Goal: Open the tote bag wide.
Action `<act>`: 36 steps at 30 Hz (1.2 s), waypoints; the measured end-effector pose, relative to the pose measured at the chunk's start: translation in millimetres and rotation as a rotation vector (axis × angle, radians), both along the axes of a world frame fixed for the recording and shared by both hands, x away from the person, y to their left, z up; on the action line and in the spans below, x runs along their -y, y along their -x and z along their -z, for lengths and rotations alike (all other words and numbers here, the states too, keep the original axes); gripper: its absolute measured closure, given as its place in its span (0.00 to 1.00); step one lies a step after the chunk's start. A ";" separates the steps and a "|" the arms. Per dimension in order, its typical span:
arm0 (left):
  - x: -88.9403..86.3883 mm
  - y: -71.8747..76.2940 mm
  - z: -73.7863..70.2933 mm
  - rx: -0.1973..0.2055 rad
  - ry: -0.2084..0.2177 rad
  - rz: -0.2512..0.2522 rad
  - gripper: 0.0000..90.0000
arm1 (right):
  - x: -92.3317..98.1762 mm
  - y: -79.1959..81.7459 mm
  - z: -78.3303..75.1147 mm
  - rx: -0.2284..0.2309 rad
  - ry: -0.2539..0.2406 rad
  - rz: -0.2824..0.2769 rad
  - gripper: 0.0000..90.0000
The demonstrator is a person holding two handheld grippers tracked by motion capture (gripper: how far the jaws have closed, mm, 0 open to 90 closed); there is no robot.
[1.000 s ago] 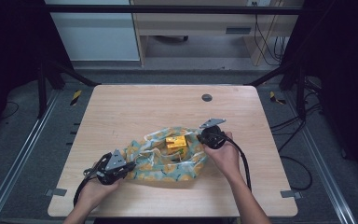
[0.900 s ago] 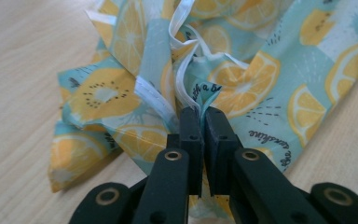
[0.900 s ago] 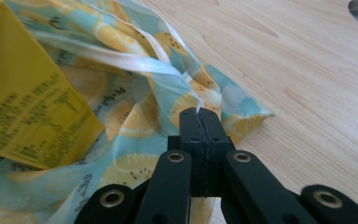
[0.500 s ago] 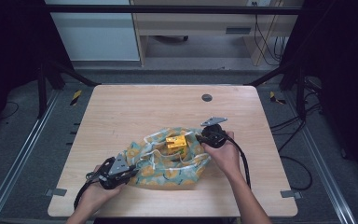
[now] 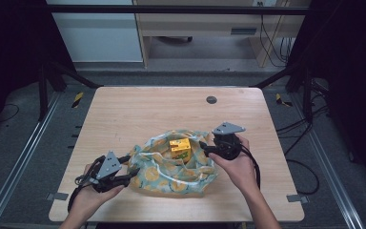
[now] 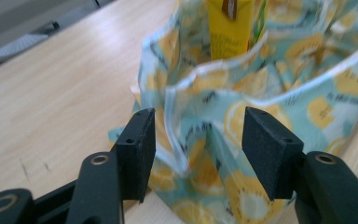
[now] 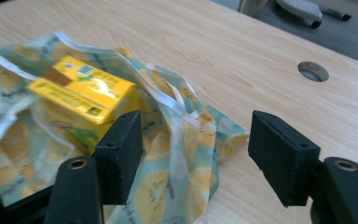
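Both claws (image 6: pixel 198 154) (image 7: pixel 205 158) gape wide around the cloth's (image 5: pixel 171 171) edges, gripping nothing.

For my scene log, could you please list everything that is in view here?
Table: one, light wood, centre.
Hole: one, dark, round, far side of table.
Bag: one, pale blue with lemon print, near-centre of table, mouth open.
Box: one, yellow, inside bag.
Desk: one, pale wood, beyond table.
Left tool: one, black, open, at bag's left edge, fabric between its jaws.
Right tool: one, black, open, at bag's right edge, fabric between its jaws.
Hands: two, each holding a tool.
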State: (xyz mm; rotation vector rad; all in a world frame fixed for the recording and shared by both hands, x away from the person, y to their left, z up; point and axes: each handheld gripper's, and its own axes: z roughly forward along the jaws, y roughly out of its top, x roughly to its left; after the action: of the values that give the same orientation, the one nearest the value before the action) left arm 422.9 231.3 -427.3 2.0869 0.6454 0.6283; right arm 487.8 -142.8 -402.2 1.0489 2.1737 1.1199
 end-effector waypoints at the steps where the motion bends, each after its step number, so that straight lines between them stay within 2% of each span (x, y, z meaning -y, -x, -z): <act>1: 0.0 0.0 0.0 0.000 0.000 0.000 0.49 | 1.0 5.4 -1.6 0.001 -0.008 -0.005 0.39; 2: 0.0 -1.3 -3.0 0.009 0.001 -0.002 0.49 | 1.0 5.4 -1.6 0.001 -0.008 -0.005 0.39; 3: 0.7 -6.6 -7.1 0.010 0.004 -0.010 0.49 | 2.5 16.1 -2.5 0.004 -0.006 -0.011 0.39; 4: 0.7 -6.6 -7.1 0.010 0.004 -0.010 0.49 | 2.5 16.1 -2.5 0.004 -0.006 -0.011 0.39; 5: 2.5 -14.7 -9.9 0.004 -0.009 -0.012 0.49 | 3.5 26.4 -0.3 -0.006 -0.010 -0.018 0.39; 7: 4.1 -19.7 -11.3 0.001 -0.006 -0.014 0.49 | 3.6 31.6 1.4 -0.008 -0.016 -0.020 0.39; 8: 5.7 -25.2 -13.2 -0.006 -0.004 -0.012 0.49 | 3.3 41.0 6.7 -0.015 -0.022 -0.025 0.39; 9: 10.2 -36.7 -16.5 -0.019 -0.006 -0.007 0.49 | 2.8 45.1 10.0 -0.019 -0.018 -0.028 0.38; 10: 10.2 -36.7 -16.5 -0.019 -0.006 -0.007 0.49 | 2.8 45.1 10.0 -0.019 -0.018 -0.028 0.38; 11: 16.1 -47.8 -18.6 -0.025 -0.022 -0.002 0.49 | 1.7 52.9 17.3 -0.028 -0.020 -0.023 0.38; 12: 16.1 -47.8 -18.6 -0.025 -0.022 -0.002 0.49 | 1.7 52.9 17.3 -0.028 -0.020 -0.023 0.38; 14: 22.6 -58.2 -18.6 -0.036 -0.021 0.005 0.48 | 0.6 59.9 26.6 -0.040 -0.018 -0.018 0.36; 15: 28.1 -68.2 -17.7 -0.044 -0.031 0.010 0.48 | -0.1 63.9 33.6 -0.048 -0.007 -0.018 0.33; 16: 28.1 -68.2 -17.7 -0.044 -0.031 0.010 0.48 | -0.1 63.9 33.6 -0.048 -0.007 -0.018 0.33; 17: 33.1 -77.9 -14.9 -0.057 -0.039 0.016 0.48 | -1.0 67.0 40.5 -0.064 -0.006 -0.015 0.30; 18: 33.1 -77.9 -14.9 -0.057 -0.039 0.016 0.48 | -1.0 67.0 40.5 -0.064 -0.006 -0.015 0.30; 19: 37.1 -87.1 -12.3 -0.072 -0.040 0.017 0.48 | -0.7 67.9 46.5 -0.083 -0.005 -0.002 0.25; 20: 37.1 -87.1 -12.3 -0.072 -0.040 0.017 0.48 | -0.7 67.9 46.5 -0.083 -0.005 -0.002 0.25; 21: 40.3 -95.1 -10.4 -0.080 -0.031 0.013 0.49 | -0.1 66.9 52.6 -0.103 -0.008 0.014 0.23; 24: 44.0 -101.8 -8.0 -0.102 -0.010 0.016 0.50 | -0.5 66.2 57.8 -0.120 -0.002 0.013 0.22; 25: 48.4 -107.6 -4.0 -0.121 -0.019 0.027 0.52 | -2.5 66.7 63.2 -0.137 0.004 0.002 0.26; 28: 52.7 -112.0 0.3 -0.144 -0.037 0.038 0.55 | -4.1 67.1 66.4 -0.154 0.013 -0.002 0.30; 29: 56.2 -114.9 4.1 -0.156 -0.054 0.046 0.61 | -3.9 67.3 67.9 -0.154 0.026 -0.014 0.41; 30: 56.2 -114.9 4.1 -0.156 -0.054 0.046 0.67 | -3.9 67.3 67.9 -0.154 0.026 -0.014 0.41; 31: 57.7 -115.8 6.0 -0.167 -0.061 0.053 0.67 | -3.2 67.4 68.4 -0.152 0.027 -0.021 0.49; 32: 59.2 -116.4 8.0 -0.174 -0.070 0.056 0.72 | -3.0 67.7 68.9 -0.156 0.027 -0.031 0.57; 33: 60.5 -116.5 9.8 -0.175 -0.084 0.054 0.81 | -2.5 67.7 70.7 -0.157 0.042 -0.060 0.72; 34: 61.6 -116.5 11.6 -0.173 -0.097 0.050 0.81 | -2.5 67.7 70.7 -0.157 0.042 -0.060 0.72; 35: 62.3 -116.5 13.4 -0.179 -0.097 0.047 0.88 | -3.1 67.6 72.8 -0.165 0.062 -0.085 0.83; 36: 62.8 -116.7 17.5 -0.188 -0.083 0.032 0.90 | -3.3 67.3 73.8 -0.170 0.078 -0.099 0.88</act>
State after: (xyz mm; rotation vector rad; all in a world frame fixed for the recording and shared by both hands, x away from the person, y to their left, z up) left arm 539.6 168.5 -444.8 2.2478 0.6998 0.4511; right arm 420.4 -139.5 -475.9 1.0456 2.4055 1.0113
